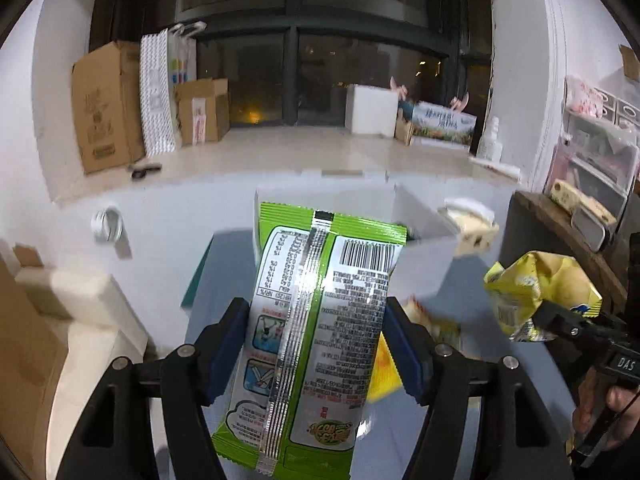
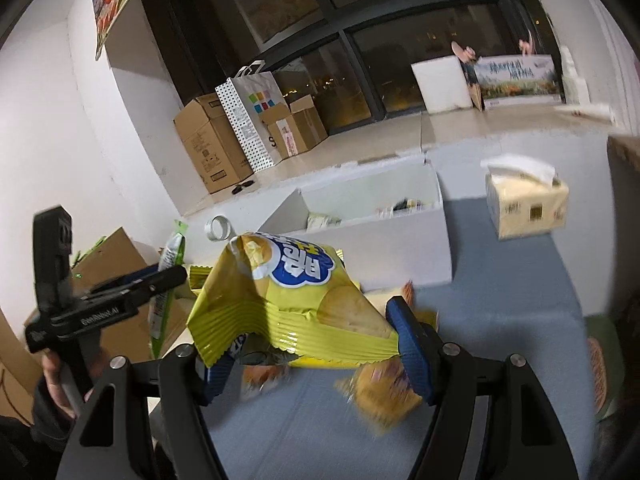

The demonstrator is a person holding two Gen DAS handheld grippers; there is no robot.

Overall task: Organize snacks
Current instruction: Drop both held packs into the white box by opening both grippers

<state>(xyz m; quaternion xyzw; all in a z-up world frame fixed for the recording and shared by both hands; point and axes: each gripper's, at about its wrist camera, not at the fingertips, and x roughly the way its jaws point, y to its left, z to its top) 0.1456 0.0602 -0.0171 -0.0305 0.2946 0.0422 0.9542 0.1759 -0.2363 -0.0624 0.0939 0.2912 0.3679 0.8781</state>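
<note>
The left gripper [image 1: 316, 344] is clamped on a green snack bag [image 1: 316, 320], printed back facing the camera, its top edge reaching in front of the open white box [image 1: 424, 256] and hiding much of it. The right gripper [image 2: 308, 344] pinches a crumpled yellow chip bag [image 2: 288, 300] by its crimped end; the left pad is mostly covered by the foil. Blurred orange packets [image 2: 380, 396] lie on the blue table [image 2: 500, 340] beneath, their labels unreadable. A tissue box [image 2: 528, 208] sits beside the white box, whose contents are indistinct.
</note>
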